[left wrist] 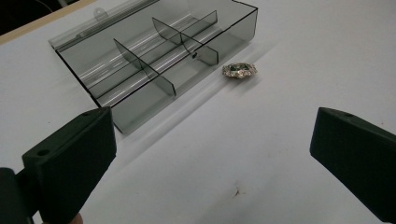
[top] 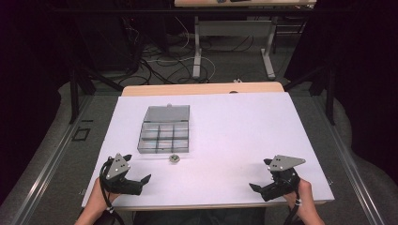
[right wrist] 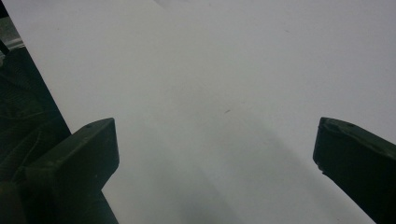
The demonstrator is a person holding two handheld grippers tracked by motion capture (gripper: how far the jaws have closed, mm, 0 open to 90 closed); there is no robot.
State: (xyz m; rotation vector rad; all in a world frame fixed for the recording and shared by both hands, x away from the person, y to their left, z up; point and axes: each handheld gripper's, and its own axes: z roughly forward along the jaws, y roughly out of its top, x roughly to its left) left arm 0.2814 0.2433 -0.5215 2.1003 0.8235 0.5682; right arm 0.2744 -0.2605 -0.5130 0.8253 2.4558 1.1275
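Note:
A smoky clear plastic compartment box (top: pixel 164 130) (left wrist: pixel 154 56) lies open on the white table, its lid folded back at the far side. Just in front of its near right corner sits a small silvery jewelled piece (top: pixel 174 159) (left wrist: pixel 239 70). My left gripper (top: pixel 146 180) (left wrist: pixel 212 158) rests near the table's front left edge, open and holding nothing, jaws pointing toward the piece. At the front right, my right gripper (top: pixel 253 187) (right wrist: pixel 215 163) is open over bare table with nothing between its jaws.
The white table top (top: pixel 234 131) spreads wide between and beyond the grippers. Its near edge lies just under both hands. Past the far edge, cables and another table's legs (top: pixel 197 56) stand on the floor.

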